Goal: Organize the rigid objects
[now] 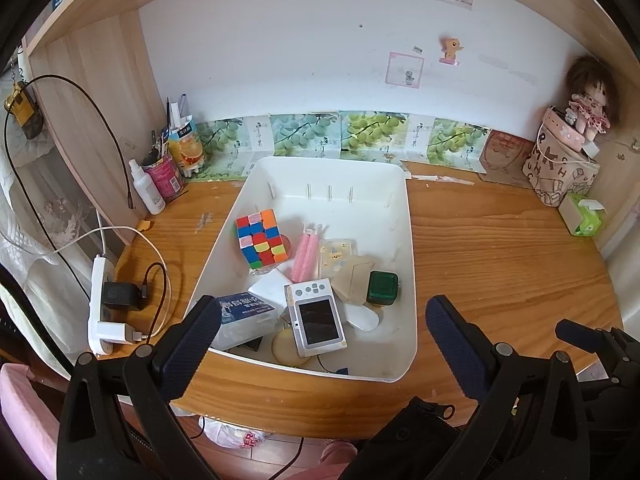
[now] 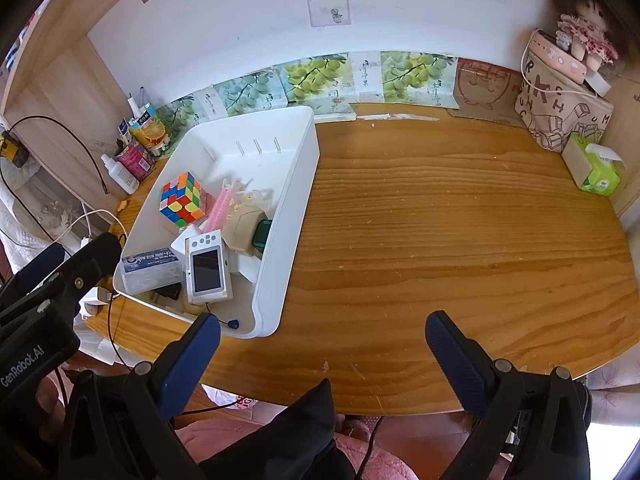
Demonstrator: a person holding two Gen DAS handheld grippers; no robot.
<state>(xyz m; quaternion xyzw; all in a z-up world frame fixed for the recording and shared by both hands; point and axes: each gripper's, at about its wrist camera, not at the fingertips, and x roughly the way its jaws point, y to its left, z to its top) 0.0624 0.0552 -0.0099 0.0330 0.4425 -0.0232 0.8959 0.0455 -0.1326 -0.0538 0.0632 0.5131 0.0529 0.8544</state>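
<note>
Both grippers hang spread wide with nothing between their fingers. The left gripper (image 1: 320, 332) sits at the near edge of the desk (image 1: 500, 248), its fingers framing the near end of the white bin (image 1: 408, 216); the right gripper (image 2: 324, 344) hovers over bare wood just right of the bin, near the desk's front edge.

Inside the bin lies a jumble — a cube (image 1: 262, 238) tilted against the left wall, a pink comb (image 1: 306, 254) beside it, a small white camera (image 1: 318, 316) screen-up near the front, a green box (image 1: 383, 288) by the right wall, a beige piece (image 1: 354, 282) between comb and box, and a blue-labelled packet (image 1: 246, 312) at the near left corner.

Outside the bin — a spray bottle (image 1: 146, 188) and pen cups (image 1: 170, 168) at the back left, a power strip (image 1: 100, 308) at the left edge, a tissue pack (image 2: 596, 168) and a doll (image 2: 584, 36) on a printed bag at the far right.
</note>
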